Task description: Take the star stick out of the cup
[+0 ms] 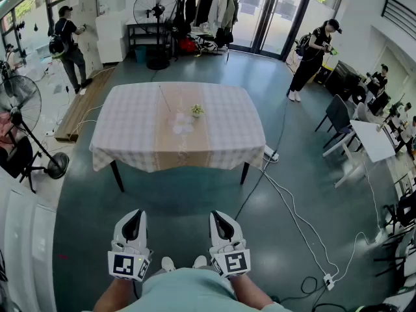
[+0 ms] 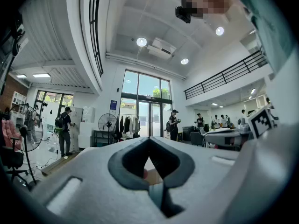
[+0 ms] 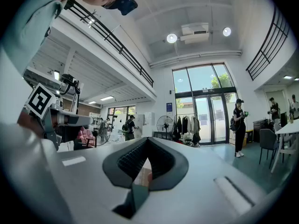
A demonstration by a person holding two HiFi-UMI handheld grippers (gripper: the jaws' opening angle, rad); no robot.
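A small cup [image 1: 197, 111] with something greenish-yellow sticking out of it stands near the middle of a table [image 1: 130, 135] covered by a checked cloth with a tan runner. It is too far off to make out the star stick. My left gripper [image 1: 134, 221] and right gripper [image 1: 223, 221] are held low, close to my body and well short of the table. Both are shut with nothing between their jaws. In the left gripper view the left gripper [image 2: 149, 146] points level across the room; the right gripper [image 3: 148, 146] does the same in its own view.
A pale patch [image 1: 182, 124] lies on the runner beside the cup. White cables [image 1: 296, 220] trail over the floor to the right. A standing fan [image 1: 19, 109] is at the left, chairs and a white table [image 1: 370, 138] at the right. People stand at the back.
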